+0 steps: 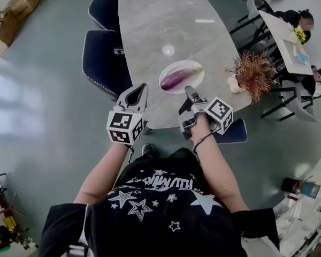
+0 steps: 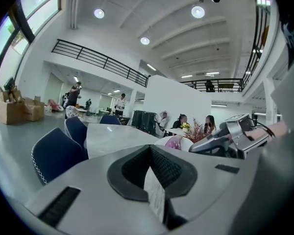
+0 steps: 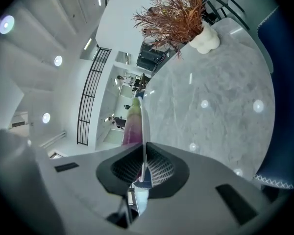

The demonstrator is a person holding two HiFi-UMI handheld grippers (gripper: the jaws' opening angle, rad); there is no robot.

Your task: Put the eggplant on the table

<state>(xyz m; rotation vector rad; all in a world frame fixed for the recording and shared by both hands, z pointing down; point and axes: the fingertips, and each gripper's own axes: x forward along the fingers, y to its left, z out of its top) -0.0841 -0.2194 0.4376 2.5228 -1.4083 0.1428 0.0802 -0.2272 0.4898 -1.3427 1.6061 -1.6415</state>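
Note:
A purple eggplant [image 1: 177, 78] with a green stem lies on a white plate [image 1: 169, 88] near the front edge of the grey marble table [image 1: 160, 25]. Both grippers hover just short of that edge. My left gripper [image 1: 136, 91] is to the plate's left and my right gripper [image 1: 191, 93] just below it; both are shut with nothing held. The left gripper view looks past its closed jaws [image 2: 150, 151] to the eggplant [image 2: 174, 142]. The right gripper view is rolled sideways, and the eggplant [image 3: 132, 124] lies just beyond its closed jaws [image 3: 144, 151].
A dried brown plant [image 1: 252, 70] in a white vase [image 1: 235, 83] stands right of the plate. Dark blue chairs [image 1: 102, 58] line the table's left side, and another [image 1: 232, 134] is tucked under at the right. People sit at a far table [image 1: 289, 42].

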